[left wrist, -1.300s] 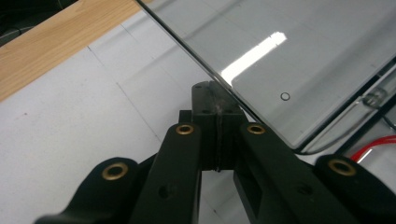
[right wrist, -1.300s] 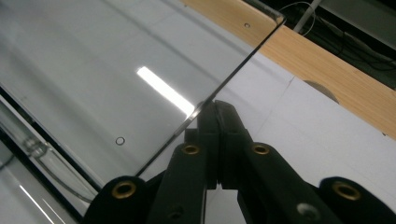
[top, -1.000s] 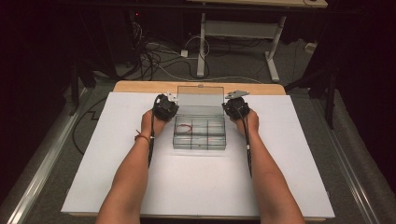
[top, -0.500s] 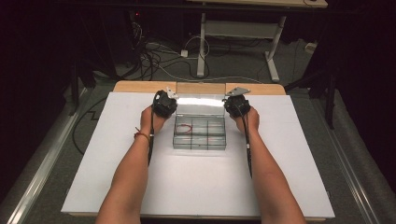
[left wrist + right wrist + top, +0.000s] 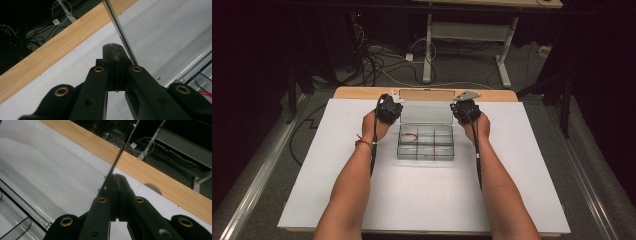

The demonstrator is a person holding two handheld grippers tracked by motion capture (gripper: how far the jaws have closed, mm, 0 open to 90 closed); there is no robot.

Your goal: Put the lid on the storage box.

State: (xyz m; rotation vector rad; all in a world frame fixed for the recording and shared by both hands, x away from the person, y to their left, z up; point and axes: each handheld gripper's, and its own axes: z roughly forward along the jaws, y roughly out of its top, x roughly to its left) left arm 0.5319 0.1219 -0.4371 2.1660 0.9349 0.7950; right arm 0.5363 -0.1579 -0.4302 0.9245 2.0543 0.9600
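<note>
Lid [image 5: 426, 112] upright between closed left gripper [image 5: 388, 108], right gripper [image 5: 464, 110]

No legible text, label, brand, number or sign in any of the three views. Checked surfaces: clear compartment box [image 5: 426, 142] and its raised lid [image 5: 426, 112], no print or sticker readable; white sheet on the table [image 5: 422, 200], blank; wooden table edge [image 5: 50, 47], bare grain; black jaws seen in both gripper views, brass rivets but no markings. Background items on the floor are too dark and small for any lettering to be made out.
</note>
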